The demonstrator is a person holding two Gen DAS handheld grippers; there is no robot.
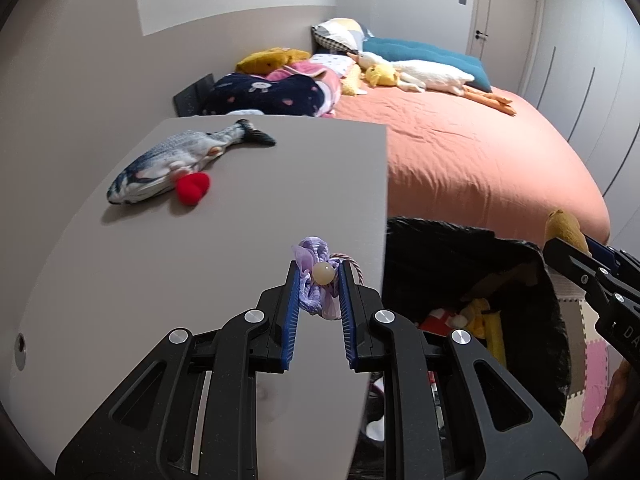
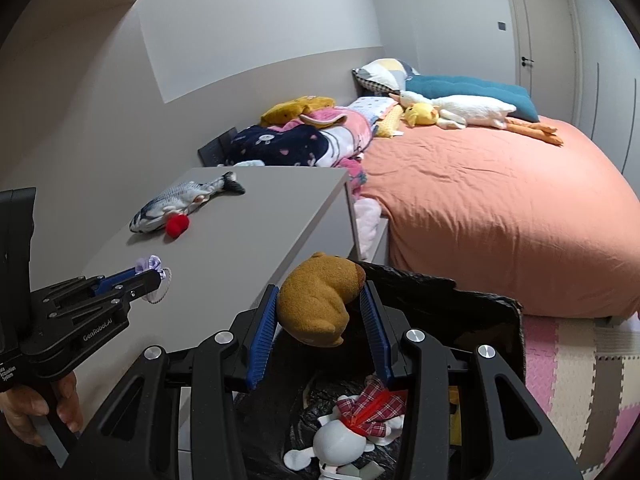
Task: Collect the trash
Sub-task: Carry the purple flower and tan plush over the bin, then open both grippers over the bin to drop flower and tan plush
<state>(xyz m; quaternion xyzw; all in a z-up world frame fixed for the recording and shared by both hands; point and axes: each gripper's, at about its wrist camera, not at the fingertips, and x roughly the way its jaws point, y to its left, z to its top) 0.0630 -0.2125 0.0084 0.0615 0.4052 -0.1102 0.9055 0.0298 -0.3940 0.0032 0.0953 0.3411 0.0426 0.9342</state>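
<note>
My left gripper [image 1: 319, 280] is shut on a small purple fabric trinket [image 1: 316, 260] with a cream bead and a cord loop, held above the near right corner of the grey table [image 1: 224, 240]. From the right wrist view the same gripper [image 2: 154, 276] shows at the left, a hand under its handle. My right gripper [image 2: 320, 304] is shut on a brown plush bear [image 2: 320, 300], which hangs over the black-lined trash bin [image 2: 460, 304]. In the bin lie a white doll with a plaid skirt [image 2: 352, 428] and yellow and red items [image 1: 472, 320].
A plush fish [image 1: 180, 164] and a red pompom [image 1: 194, 187] lie at the table's far left. The bed with an orange sheet [image 2: 500, 208] carries blankets, pillows and plush toys. Foam floor mats [image 2: 580, 380] lie right of the bin.
</note>
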